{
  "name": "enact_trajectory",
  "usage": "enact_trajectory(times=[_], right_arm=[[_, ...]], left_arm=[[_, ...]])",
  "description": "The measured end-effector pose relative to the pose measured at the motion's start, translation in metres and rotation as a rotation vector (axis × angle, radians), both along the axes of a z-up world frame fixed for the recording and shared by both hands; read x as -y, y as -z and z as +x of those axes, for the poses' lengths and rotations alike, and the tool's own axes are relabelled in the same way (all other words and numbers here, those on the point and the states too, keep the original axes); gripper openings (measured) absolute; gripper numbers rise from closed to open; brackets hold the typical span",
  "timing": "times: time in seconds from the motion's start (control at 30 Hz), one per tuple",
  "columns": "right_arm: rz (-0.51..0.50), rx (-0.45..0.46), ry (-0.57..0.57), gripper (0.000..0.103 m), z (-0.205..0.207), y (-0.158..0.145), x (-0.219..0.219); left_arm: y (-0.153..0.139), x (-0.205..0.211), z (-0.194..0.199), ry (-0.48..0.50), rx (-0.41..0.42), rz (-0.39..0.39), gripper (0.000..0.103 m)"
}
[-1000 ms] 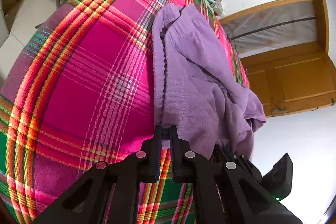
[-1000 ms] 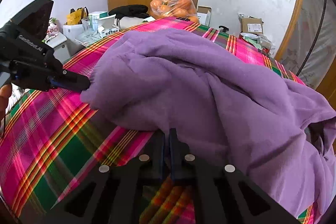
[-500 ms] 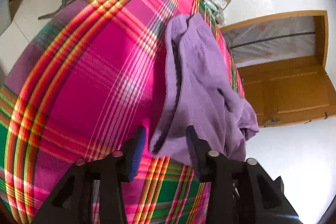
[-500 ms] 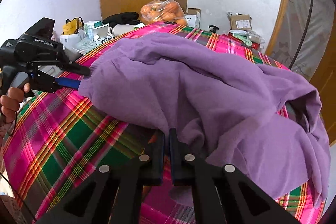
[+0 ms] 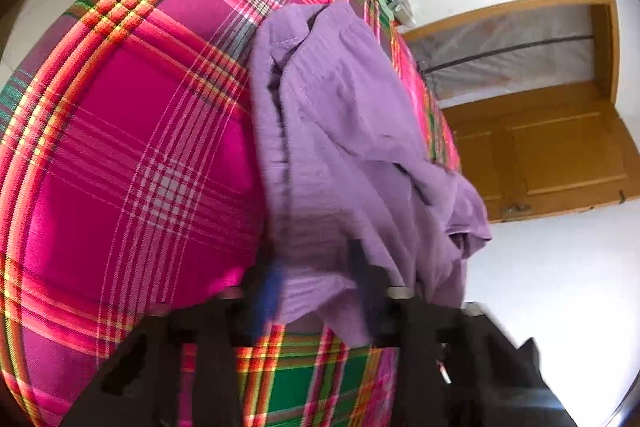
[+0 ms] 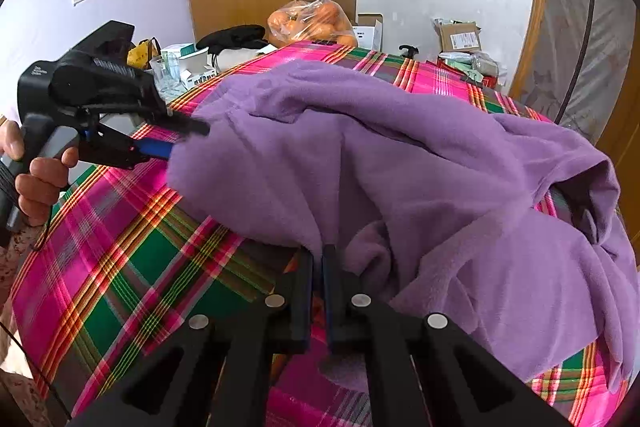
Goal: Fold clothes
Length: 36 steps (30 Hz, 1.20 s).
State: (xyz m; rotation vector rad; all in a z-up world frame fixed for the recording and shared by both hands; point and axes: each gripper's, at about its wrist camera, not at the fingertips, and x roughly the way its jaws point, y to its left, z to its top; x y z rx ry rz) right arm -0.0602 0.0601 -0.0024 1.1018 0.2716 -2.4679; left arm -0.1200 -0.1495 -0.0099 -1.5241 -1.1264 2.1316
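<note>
My right gripper (image 6: 318,259) was pinched tight on the near hem of the purple garment (image 6: 400,163) – jaws nearly together, cloth caught between them. My left gripper (image 5: 316,279) had its jaws spread apart, w/ a flap of the same garment lying between them; the view was blurry, so I couldn't say the pads actually touched the cloth. In the right view that left gripper (image 6: 176,139) sat at about 9 o'clock, its two fingers straddling the garment's left edge.

The garment lay bunched on the plaid tablecloth (image 6: 132,251), rumpled, one end drooping over the table edge toward 4 o'clock. A bag of oranges (image 6: 312,23) and some boxes sat at the far end, approx. 12 o'clock, well apart from the work.

As I judged it, folding had barely begun – no flat panel, no clean crease, sleeves not sorted out. Still left: spread it flat, square the edges, then make the folds. The loose left-hand edge looked likely to slip unless I closed on it.
</note>
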Motion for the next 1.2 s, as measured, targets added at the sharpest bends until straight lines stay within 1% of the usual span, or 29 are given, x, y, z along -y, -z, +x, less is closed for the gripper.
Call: enact_trajectory(times=[0.03,0.07,0.2,0.4,0.6,0.8,0.97,1.13,1.2], right_arm=[[-0.002,-0.004,0.000,0.004,0.002,-0.002,-0.001],[-0.004,-0.008,0.001,0.004,0.004,-0.004,-0.002],[-0.008,-0.024,0.002,0.004,0.014,-0.013,-0.007],[-0.006,-0.043,-0.002,0.004,0.035,-0.026,-0.014],[0.004,-0.044,-0.028,0.004,0.067,-0.031,-0.013],[0.000,-0.026,-0.033,0.004,0.096,-0.029,-0.015],[0.007,-0.009,-0.056,0.004,0.124,-0.025,-0.013],[0.013,0.015,-0.091,0.004,0.141,-0.016,-0.007],[0.020,0.029,-0.095,0.005,0.141,-0.010,-0.006]], left_arm=[[-0.001,-0.001,0.001,0.005,-0.003,-0.009,0.014],[-0.003,-0.001,0.003,0.008,-0.009,-0.006,0.011],[-0.010,0.000,0.015,0.015,-0.033,0.014,0.010],[-0.016,0.005,0.041,0.018,-0.040,0.034,0.010],[-0.021,0.010,0.076,0.029,-0.044,0.026,0.010],[-0.017,0.012,0.111,0.046,-0.032,0.012,0.010],[-0.011,0.014,0.131,0.049,-0.023,0.010,0.010],[-0.003,0.021,0.141,0.026,-0.006,-0.002,0.010],[-0.002,0.018,0.140,0.030,-0.007,-0.019,0.010]])
